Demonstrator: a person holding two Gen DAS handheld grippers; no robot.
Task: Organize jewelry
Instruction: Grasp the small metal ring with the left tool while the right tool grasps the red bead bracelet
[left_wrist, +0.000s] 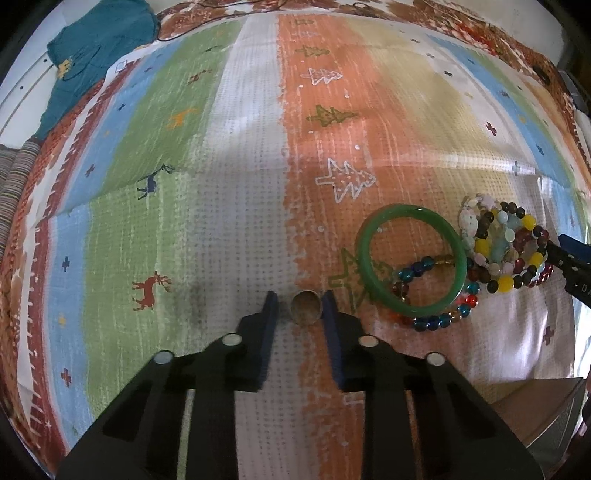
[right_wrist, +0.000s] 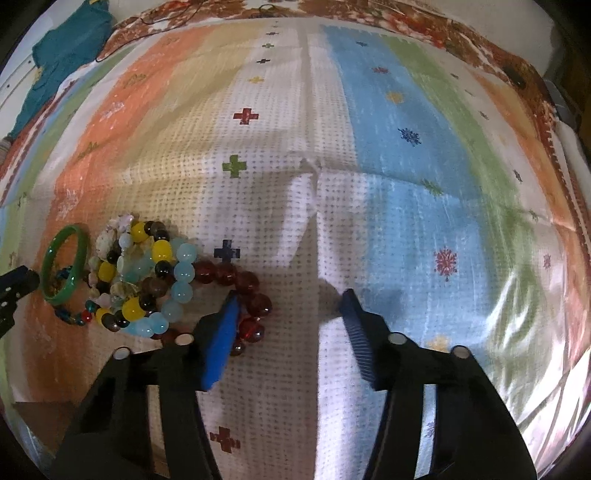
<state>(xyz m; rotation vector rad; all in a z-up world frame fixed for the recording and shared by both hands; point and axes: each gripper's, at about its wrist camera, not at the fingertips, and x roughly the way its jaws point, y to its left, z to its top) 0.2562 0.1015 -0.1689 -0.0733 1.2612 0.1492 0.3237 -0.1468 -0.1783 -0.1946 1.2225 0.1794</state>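
Step in hand: a small brass-coloured ring (left_wrist: 306, 313) is bracketed by the left gripper (left_wrist: 300, 304), jaws nearly closed on it; contact cannot be told.
Heap: green bangle (left_wrist: 410, 254) and beaded bracelets (right_wrist: 147, 280) are piled just right of the ring.
Right gripper (right_wrist: 290, 308): half open, nothing between the jaws; dark red bead bracelet (right_wrist: 251, 299) is touched by its left finger.
Next move: a firm pinch is judged necessary before lifting.
Surface: a striped patterned cloth (left_wrist: 229, 147), teal garment (left_wrist: 99, 48) far left.

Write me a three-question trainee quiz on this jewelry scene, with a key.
1. True or false: the green bangle lies over part of the blue-and-red beaded bracelet.
2. What sits between the left gripper's jaws? A) small brown ring B) yellow bead C) nothing
3. Short answer: what colour are the beads that one finger of the right gripper overlaps?
Key: 1 true; 2 A; 3 dark red.
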